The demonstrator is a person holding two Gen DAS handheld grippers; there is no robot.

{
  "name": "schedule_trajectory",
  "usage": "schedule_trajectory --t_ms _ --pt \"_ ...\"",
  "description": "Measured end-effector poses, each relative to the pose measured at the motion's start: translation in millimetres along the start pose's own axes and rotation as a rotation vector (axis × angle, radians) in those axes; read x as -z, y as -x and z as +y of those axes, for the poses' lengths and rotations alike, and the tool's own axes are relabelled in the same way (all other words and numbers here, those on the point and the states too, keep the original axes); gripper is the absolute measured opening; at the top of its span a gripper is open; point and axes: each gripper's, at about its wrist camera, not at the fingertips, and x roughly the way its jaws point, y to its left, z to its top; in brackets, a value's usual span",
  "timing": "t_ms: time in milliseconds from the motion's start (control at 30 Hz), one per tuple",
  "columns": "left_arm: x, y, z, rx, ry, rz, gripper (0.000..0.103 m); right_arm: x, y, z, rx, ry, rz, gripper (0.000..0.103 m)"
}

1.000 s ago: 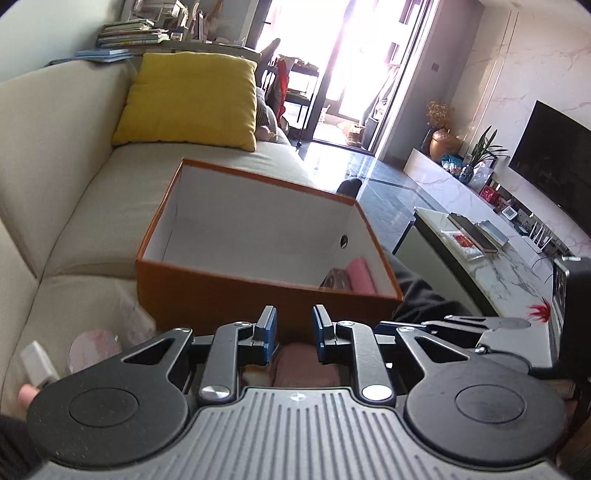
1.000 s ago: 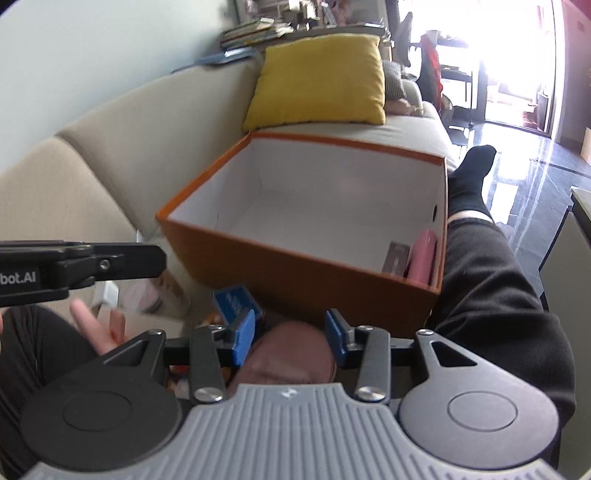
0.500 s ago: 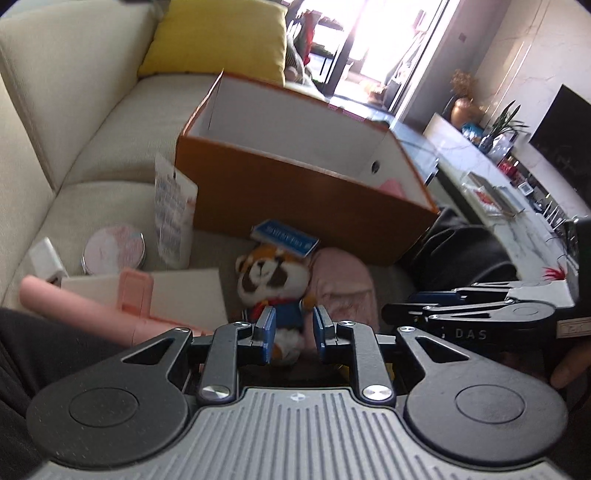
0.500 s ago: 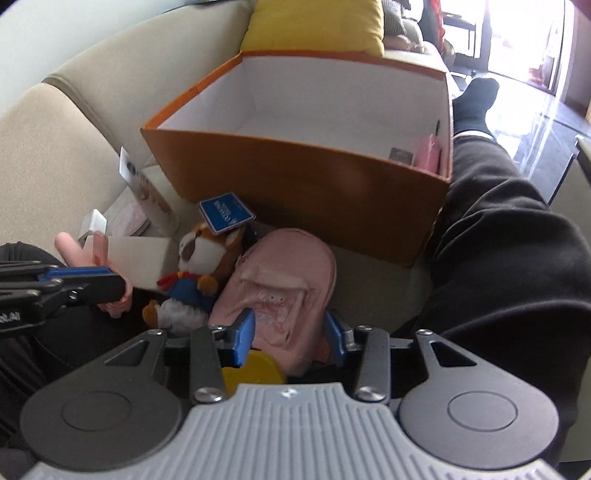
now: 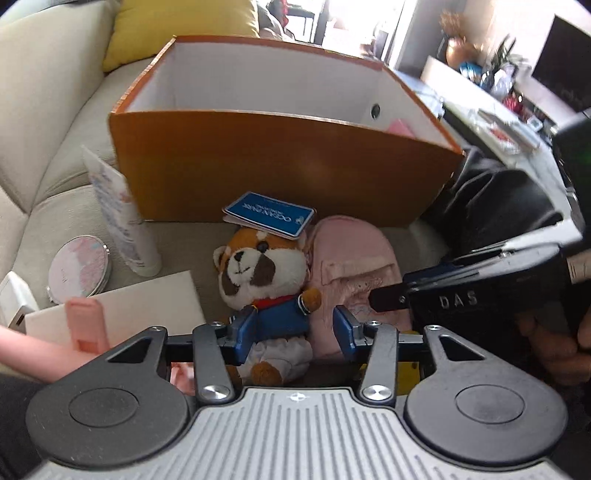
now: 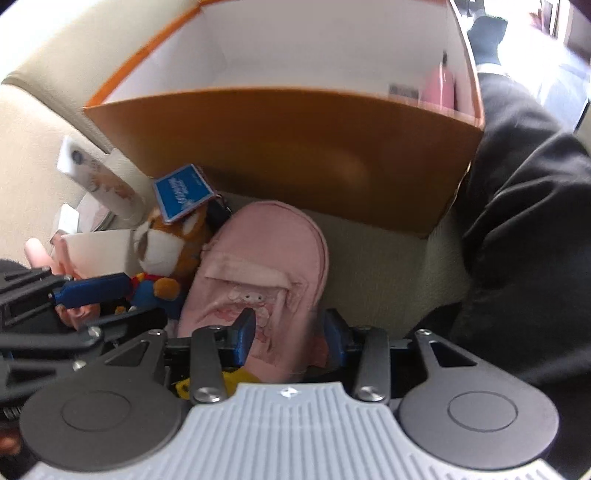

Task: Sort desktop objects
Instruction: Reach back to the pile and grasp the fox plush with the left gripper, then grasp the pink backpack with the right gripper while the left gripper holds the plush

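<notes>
An orange box (image 5: 280, 166) with a white inside stands on the beige sofa; it also shows in the right wrist view (image 6: 295, 147). In front of it lie a red-panda plush (image 5: 258, 273) with a blue tag (image 5: 269, 214) and a pink pouch (image 5: 354, 266). My left gripper (image 5: 293, 328) is open, its fingers on either side of the plush's blue body. My right gripper (image 6: 290, 336) is open around the near end of the pink pouch (image 6: 258, 269). The plush (image 6: 166, 251) sits to the pouch's left there.
A white tube (image 5: 122, 218), a round pink compact (image 5: 77, 269), a white box (image 5: 122, 306) and a pink clip (image 5: 88, 325) lie at the left. A pink item (image 6: 439, 88) rests in the box's right corner. A black-trousered leg (image 6: 524, 206) is at the right. A yellow cushion (image 5: 177, 26) lies behind.
Both grippers have dropped from box height toward the objects in front of the box. The left jaws opened wider around the plush; the right gripper closed in over the pink pouch.
</notes>
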Motion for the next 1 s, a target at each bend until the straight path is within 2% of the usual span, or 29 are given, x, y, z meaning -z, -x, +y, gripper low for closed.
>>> schedule_trajectory --t_ms 167,233,333,433,500,667,767,867,1000 --pt "-0.5 -6.1 -0.2 -0.002 -0.007 0.014 0.056 -4.1 -12.7 -12.9 -0.085 -0.078 0.034 0.046" --pt "-0.9 -8.9 1.6 -0.011 -0.010 0.020 0.061 -5.0 -16.9 -15.8 -0.105 -0.092 0.039 0.046" --pt "0.5 -18.1 6.7 -0.044 0.005 0.048 0.061 -5.1 -18.0 -14.9 -0.107 -0.086 0.040 0.045" --pt "2.0 -19.9 18.2 -0.015 0.075 0.057 0.056 -2.7 -11.1 -13.6 -0.110 -0.085 0.030 0.036" --pt "2.7 -13.8 20.3 -0.018 0.079 0.049 0.056 -2.1 -1.0 -12.1 -0.109 -0.084 0.012 0.028" --pt "2.3 0.8 27.2 -0.044 0.098 0.022 0.056 -4.6 29.3 1.9 -0.152 -0.047 -0.039 0.028" --pt "4.4 4.3 31.8 -0.052 0.110 0.014 0.056 -4.9 41.8 12.3 -0.205 -0.036 -0.071 0.029" --pt "2.4 1.7 37.8 -0.034 0.130 0.021 0.055 -5.6 40.6 17.5 -0.260 -0.041 -0.079 0.029" --pt "2.3 0.4 41.4 -0.024 0.150 0.019 0.055 -6.3 25.5 22.4 -0.234 -0.041 -0.077 0.030"
